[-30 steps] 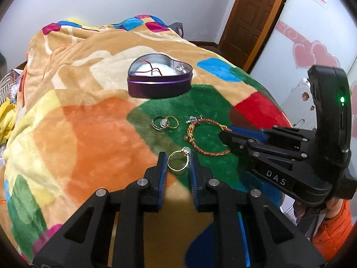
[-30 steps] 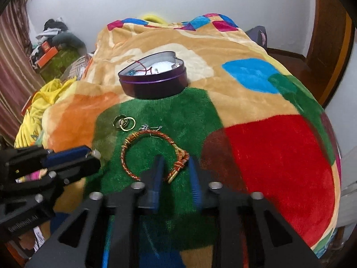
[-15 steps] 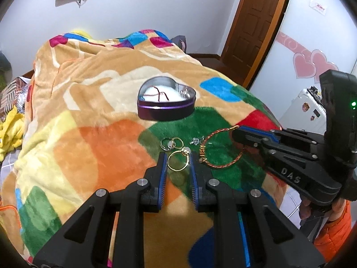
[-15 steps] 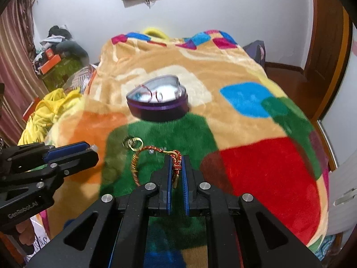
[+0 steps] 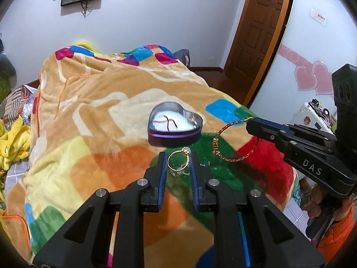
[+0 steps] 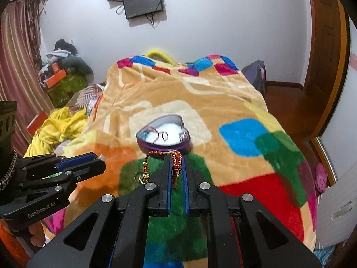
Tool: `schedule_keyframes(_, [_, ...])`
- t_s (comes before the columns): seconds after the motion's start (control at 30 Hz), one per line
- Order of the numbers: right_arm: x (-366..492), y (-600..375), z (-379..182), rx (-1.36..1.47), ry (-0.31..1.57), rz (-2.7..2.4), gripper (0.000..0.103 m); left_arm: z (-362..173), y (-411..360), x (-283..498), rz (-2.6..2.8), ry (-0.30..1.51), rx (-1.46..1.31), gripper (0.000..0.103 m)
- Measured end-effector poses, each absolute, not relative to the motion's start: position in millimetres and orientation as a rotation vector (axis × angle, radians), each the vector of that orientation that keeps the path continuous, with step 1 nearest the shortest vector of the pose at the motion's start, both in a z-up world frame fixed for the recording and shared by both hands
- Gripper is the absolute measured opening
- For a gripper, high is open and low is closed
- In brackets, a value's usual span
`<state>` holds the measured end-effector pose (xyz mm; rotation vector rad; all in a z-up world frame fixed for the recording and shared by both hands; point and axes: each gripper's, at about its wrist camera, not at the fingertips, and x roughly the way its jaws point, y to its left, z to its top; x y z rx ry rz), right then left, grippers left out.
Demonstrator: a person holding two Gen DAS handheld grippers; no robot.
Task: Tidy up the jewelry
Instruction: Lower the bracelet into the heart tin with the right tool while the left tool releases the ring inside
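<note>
Change: both pieces of jewelry are now clear of the blanket (image 5: pixel 93 134); a second ago the gold ring and the bracelet lay on the green patch, and now each hangs in a gripper above it.
Left gripper (image 5: pixel 178 163): narrowly parted, its blue pads pressed on the gold ring (image 5: pixel 178 162), which stands upright between them with its stone at the top.
Right gripper (image 6: pixel 176 169): closed almost fully on the knotted end of the red and gold bracelet (image 6: pixel 176 164); its jaws have just been closing, with the bracelet between them, and the loop dangles to the left of the tips.
Meaning for task: both pickups look done; the carry to the box seems to be the step in hand.
Box (image 5: pixel 175 127): purple heart-shaped tin, lid off, on the blanket just beyond both grippers, white lining inside.
Count, boxes: one.
Count, bracelets: one, held.
Count, rings in a grip: one.
Count, rings on blanket (image 5: pixel 178 173): two seem to lie there, linked, partly hidden behind the held ring, so the count is unsure.
Count, items in box: a red cord and a silvery piece at the right wall; more cannot be told.
</note>
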<state>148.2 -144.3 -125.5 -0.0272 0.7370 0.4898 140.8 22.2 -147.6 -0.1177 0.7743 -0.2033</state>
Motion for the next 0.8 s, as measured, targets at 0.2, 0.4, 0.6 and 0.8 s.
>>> schedule_keyframes(0.2, [156.6,-138.6,-116.0,-0.023,0.704,0.5,0.007,-139.8,28.9,151.4,-0.194,0.745,-0.121,0.019])
schedule_keyframes(0.4, [166.9,-131.7,-110.6,-0.018,0.68,0.515,0.007,-135.6,34.8,166.0,-0.185,0.723,-0.124,0.019])
schedule_keyframes(0.6, [180.3,-123.5,-110.4,-0.006,0.67,0.532,0.007,-137.2,41.2,180.6,-0.175,0.72,-0.128,0.019])
schedule_keyframes(0.8, [196.1,-116.0,-115.9,0.012,0.677,0.542,0.007,-140.6,45.1,196.6,-0.164,0.72,-0.128,0.019])
